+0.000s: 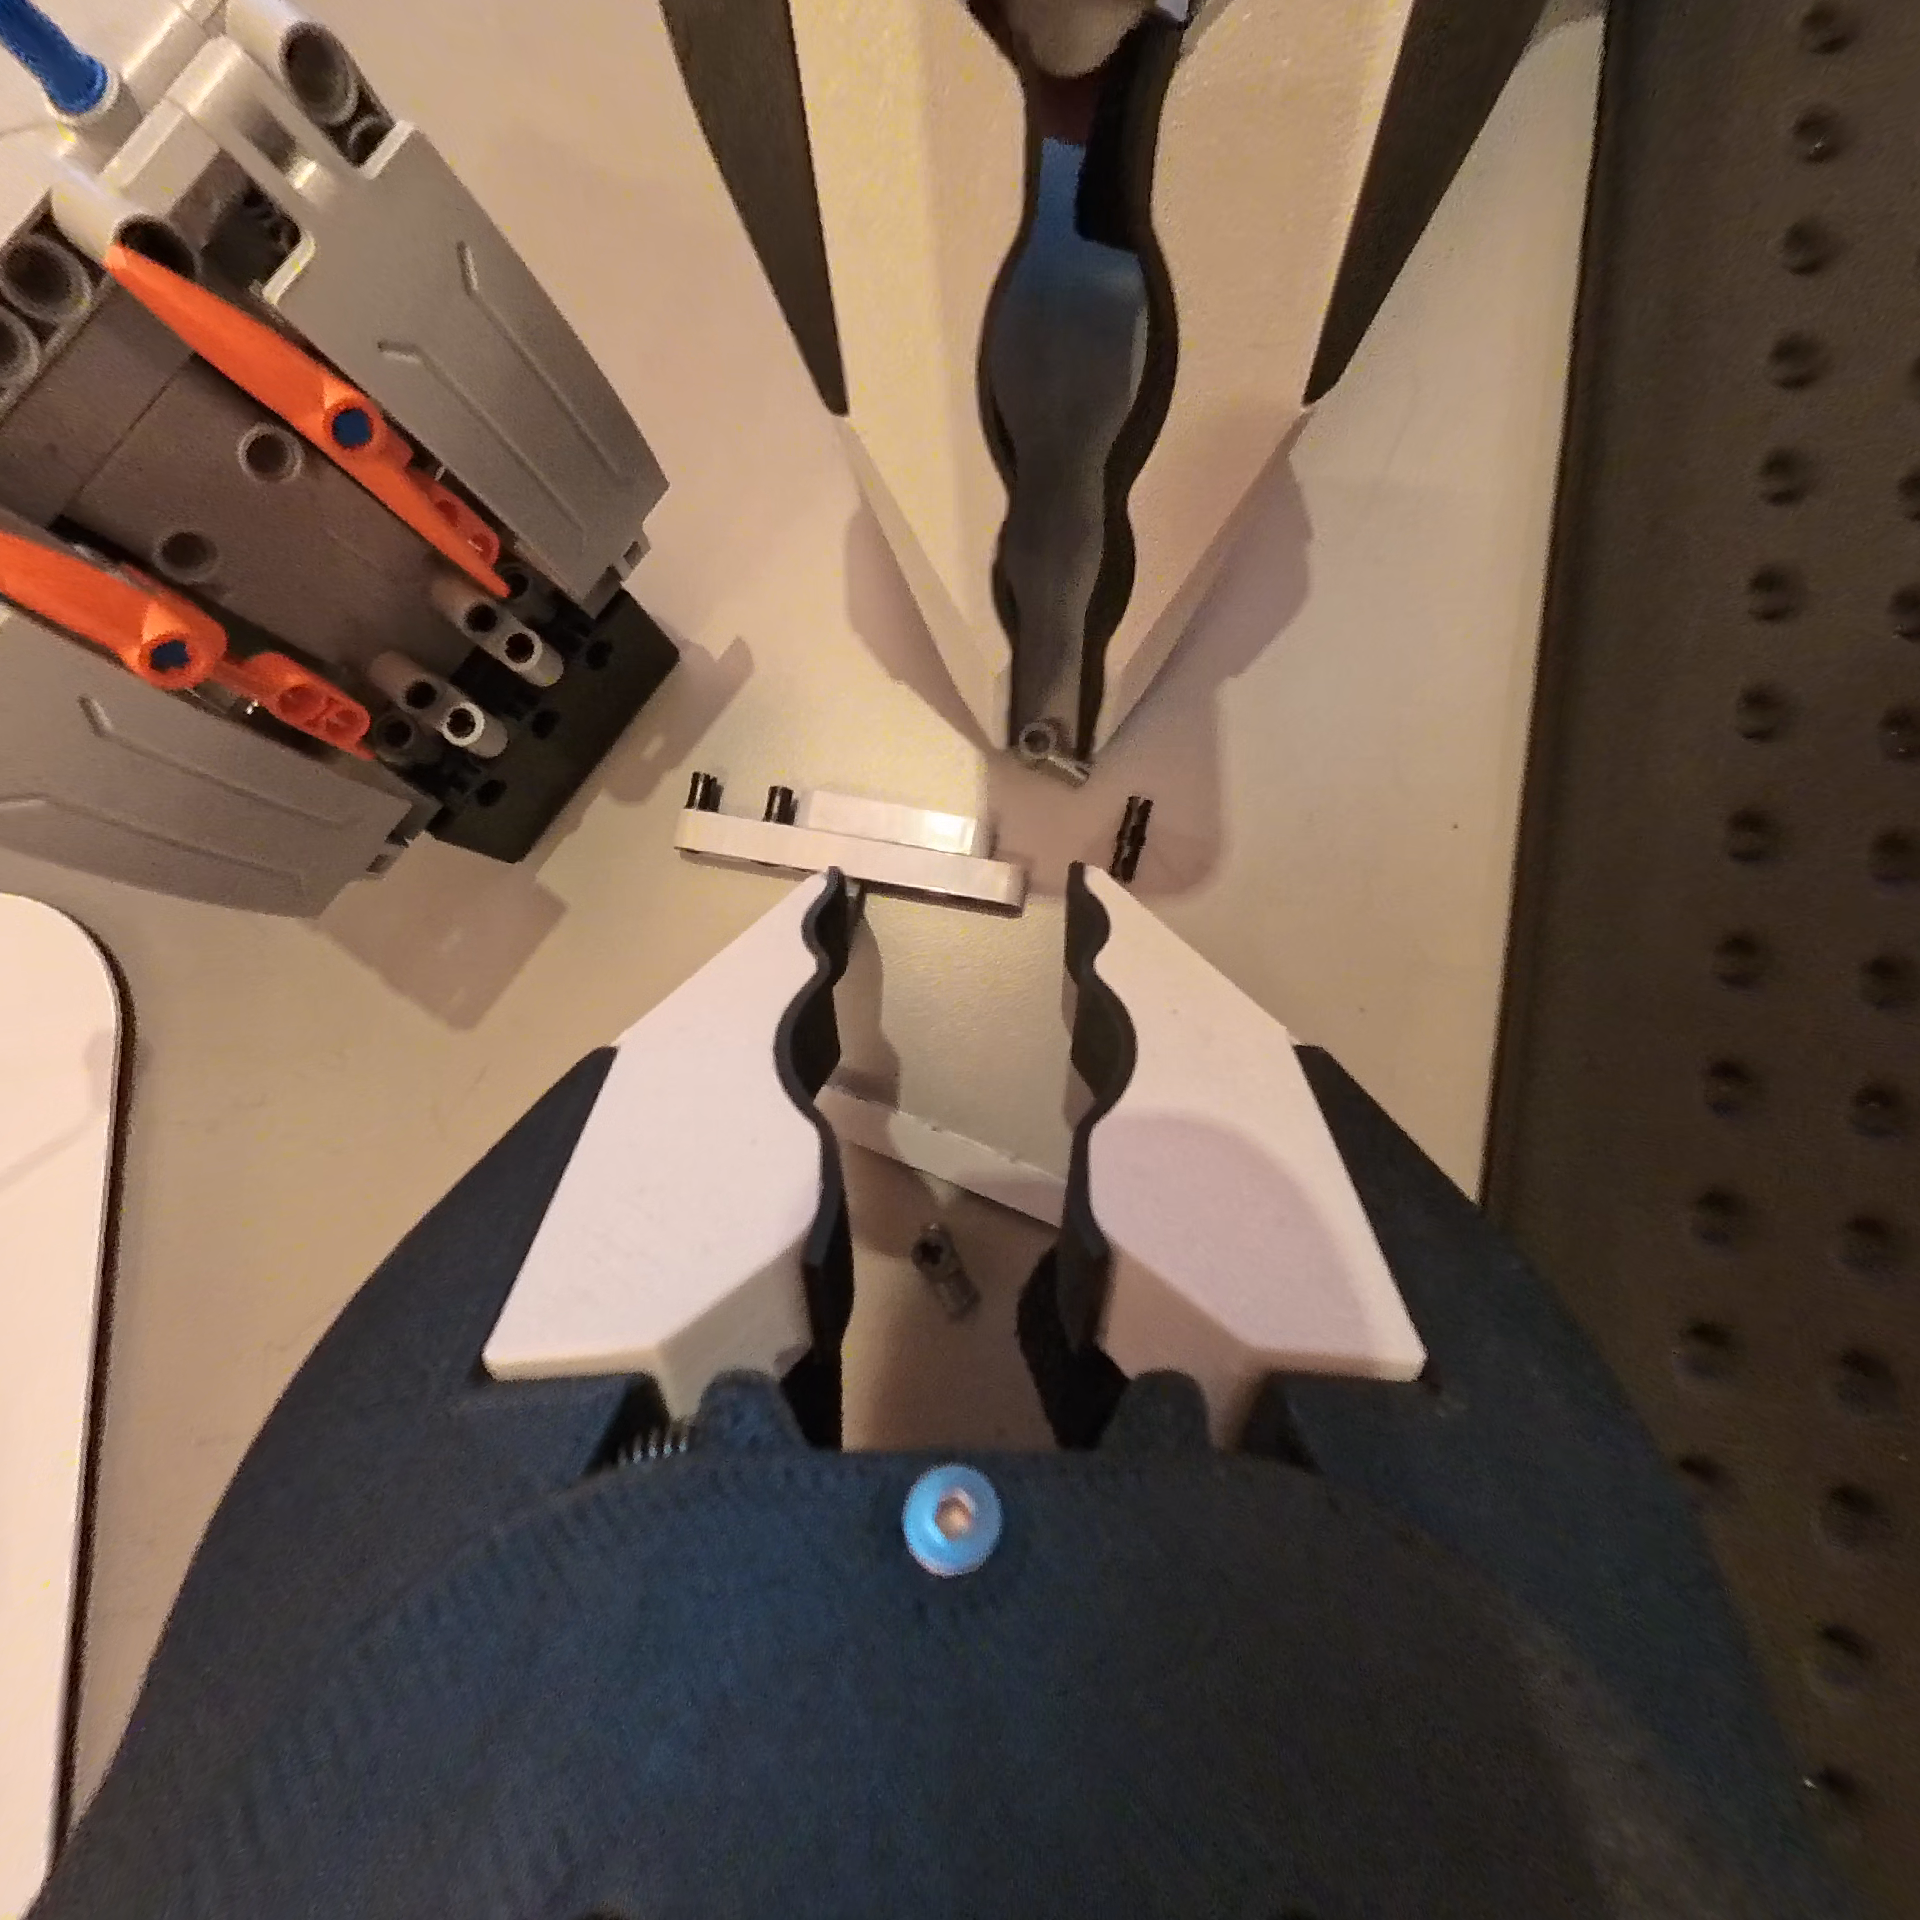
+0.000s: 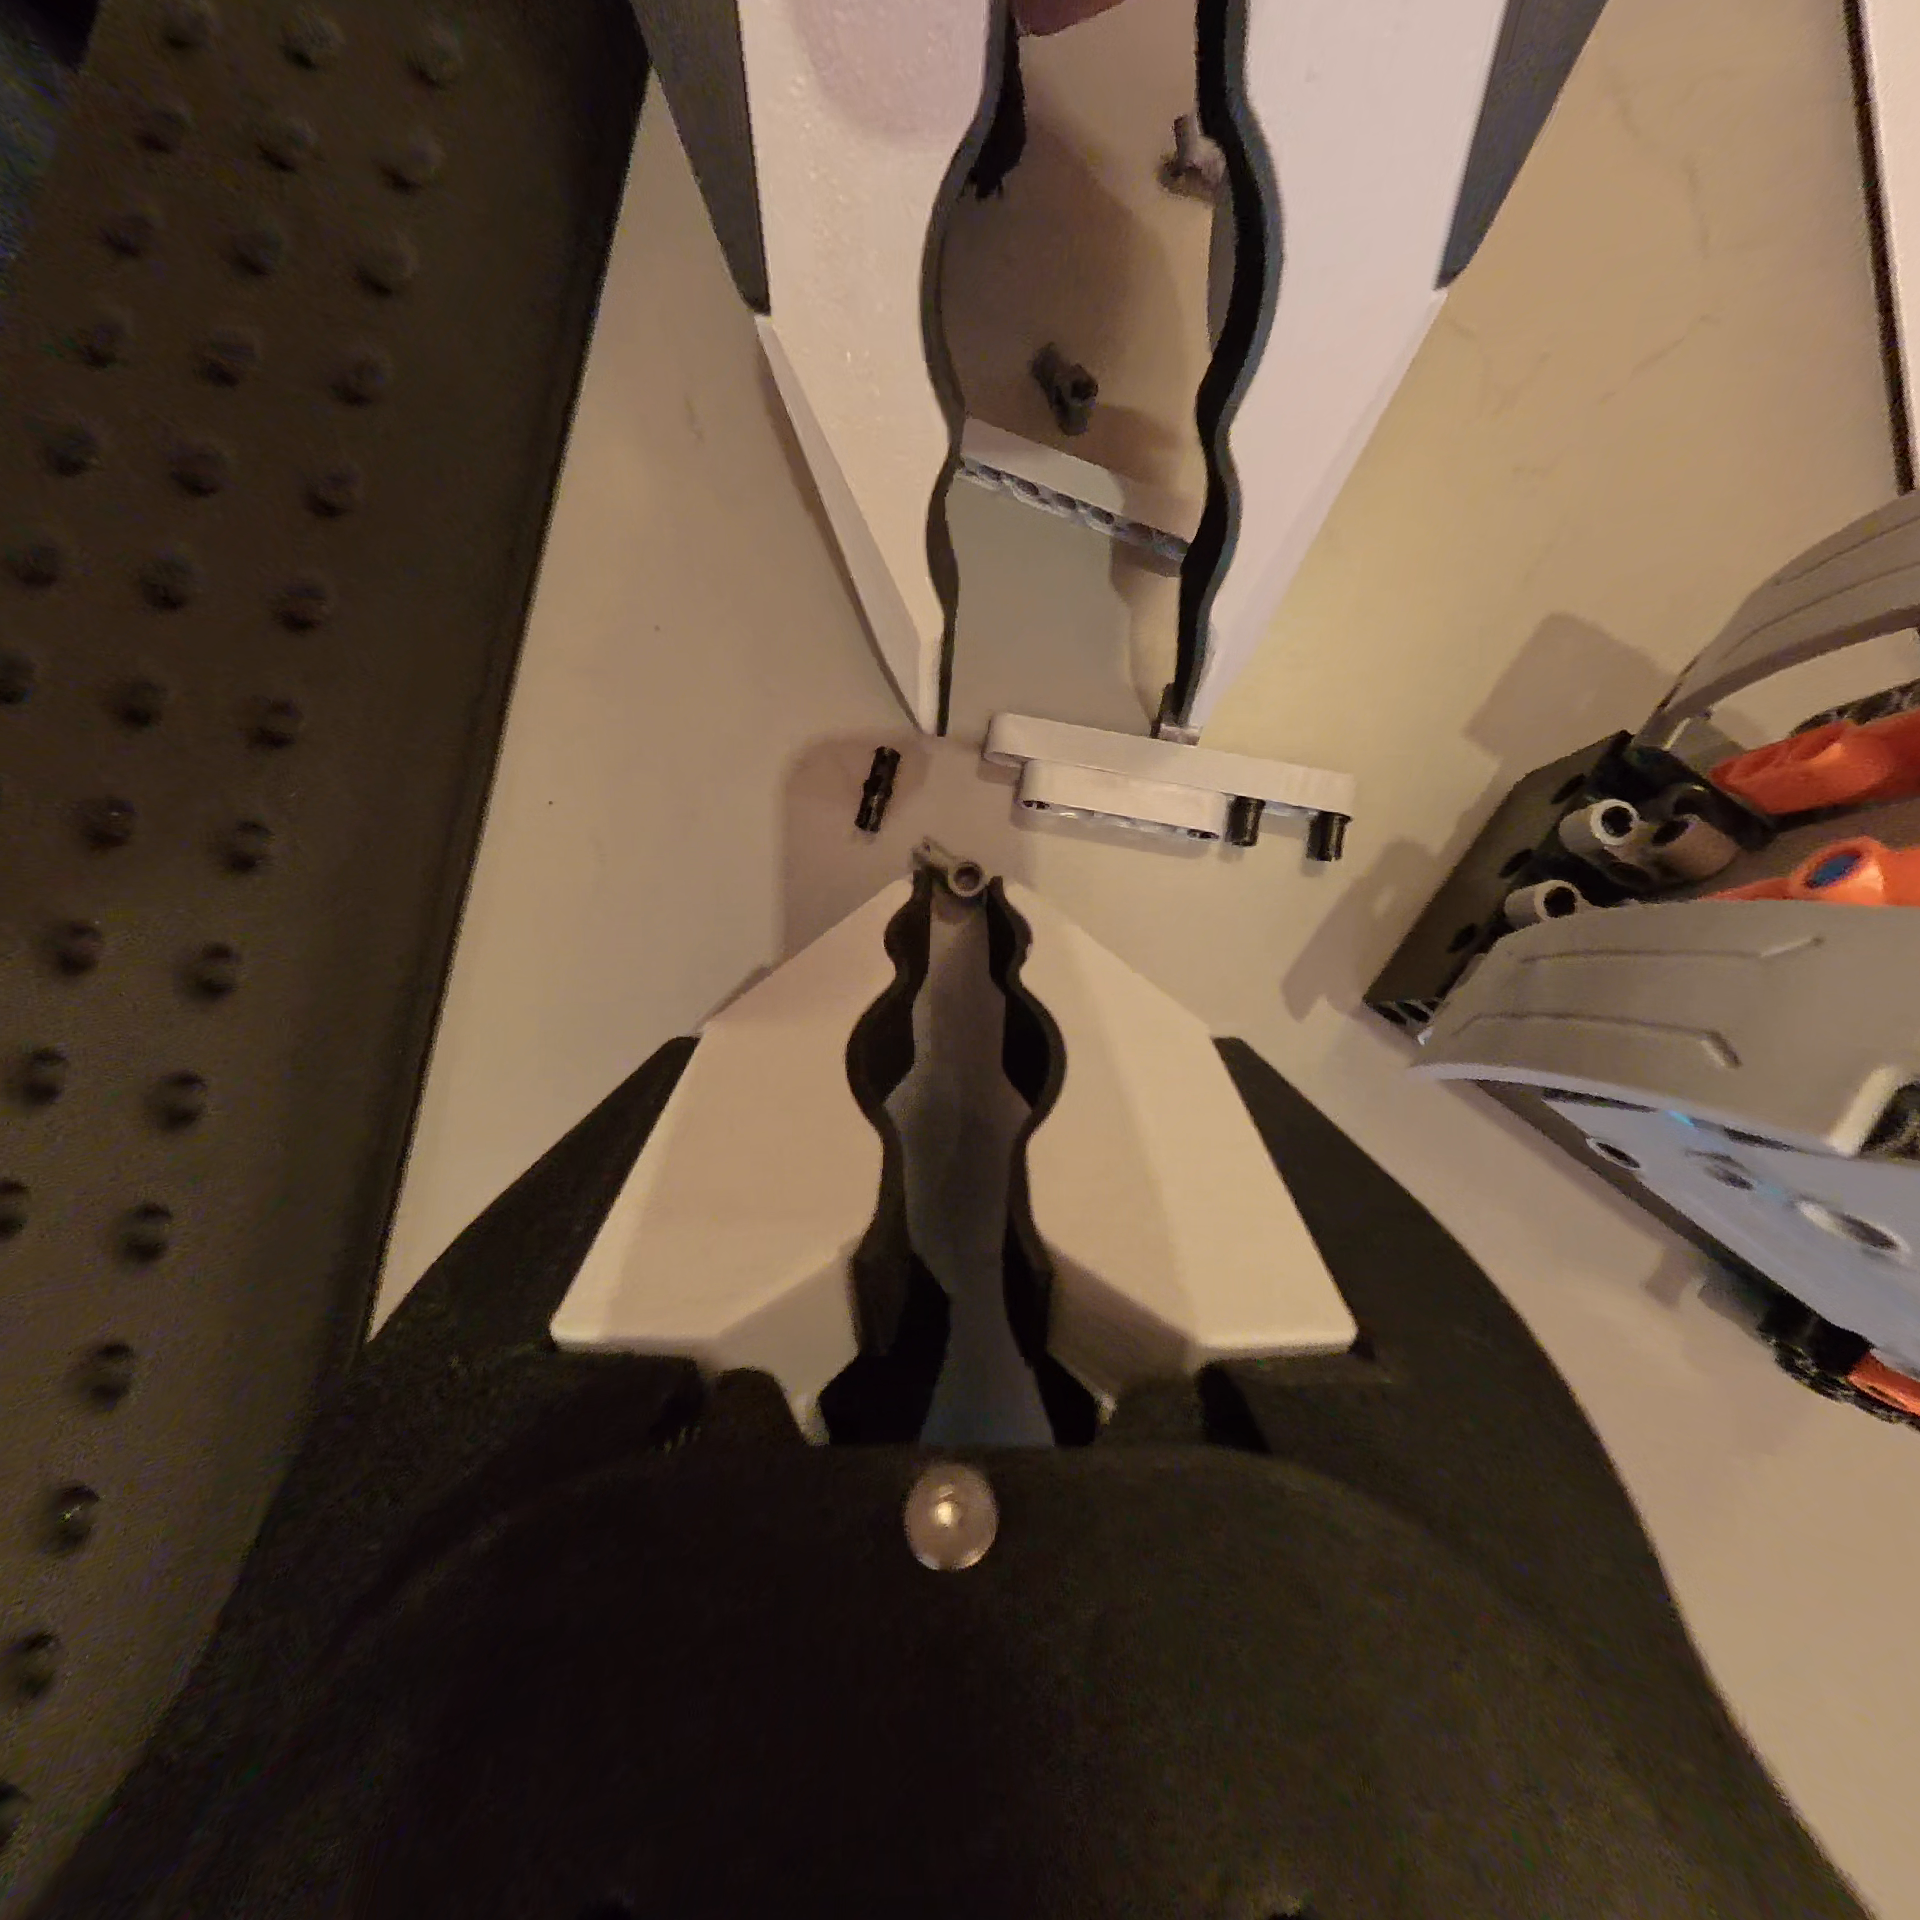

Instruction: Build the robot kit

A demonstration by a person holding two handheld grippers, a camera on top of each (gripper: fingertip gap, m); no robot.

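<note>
My left claw [image 1: 956, 883] is spread, one tip touching the white beam [image 1: 847, 847] on the table [image 1: 1351, 727]. My right claw [image 2: 961, 883] is pinching a small grey pin [image 2: 958, 864], with a loose black pin [image 2: 878, 788] just beside.

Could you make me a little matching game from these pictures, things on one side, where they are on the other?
Things:
1. small grey pin
2. white beams
3. loose black pin
4. grey and orange model

Places:
A. lying alone on the table
B. off to the side
C. at the left gripper's open tips
D. pinched by the right gripper

Pairs: 1-D, 2-C, 3-A, 4-B
</note>
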